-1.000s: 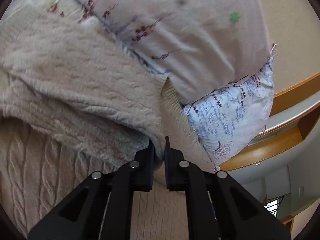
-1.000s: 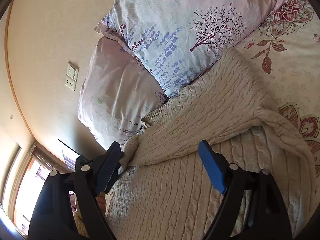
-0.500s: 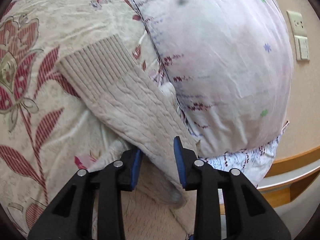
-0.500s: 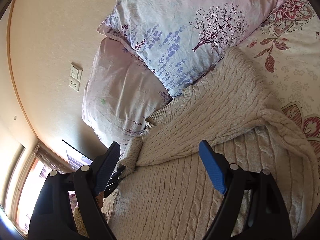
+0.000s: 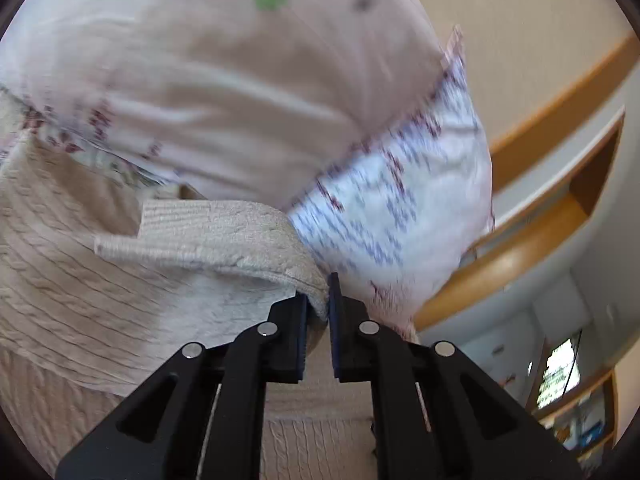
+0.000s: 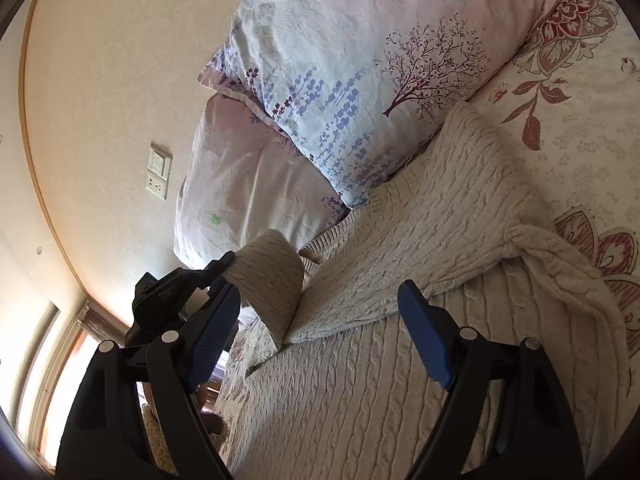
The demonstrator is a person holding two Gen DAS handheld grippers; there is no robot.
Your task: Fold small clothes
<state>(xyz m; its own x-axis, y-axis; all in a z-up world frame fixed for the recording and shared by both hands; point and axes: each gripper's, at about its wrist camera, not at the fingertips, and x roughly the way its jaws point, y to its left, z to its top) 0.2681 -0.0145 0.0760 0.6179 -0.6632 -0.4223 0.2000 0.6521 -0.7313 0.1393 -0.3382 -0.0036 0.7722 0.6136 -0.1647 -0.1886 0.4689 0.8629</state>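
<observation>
Left wrist view: left gripper [image 5: 318, 300] clamped tight on the sweater sleeve [image 5: 224, 236], jaws just closed on the knit after a brief opening, fold pinched right between the pads. Ribbed cuff end trailed out to the left, lifted over the cream cable-knit sweater [image 5: 72, 288]. Pink pillow [image 5: 208, 80] and lavender-print pillow [image 5: 400, 208] just behind.

Right wrist view: right gripper [image 6: 320, 328] spread wide, blue pads apart, nothing pinched. Hovered above the sweater [image 6: 440, 232], spread on the floral bedspread [image 6: 580, 128]. Sleeve [image 6: 268, 280] raised beside the left-hand finger [image 6: 212, 336], held in the left gripper [image 6: 230, 264].
</observation>
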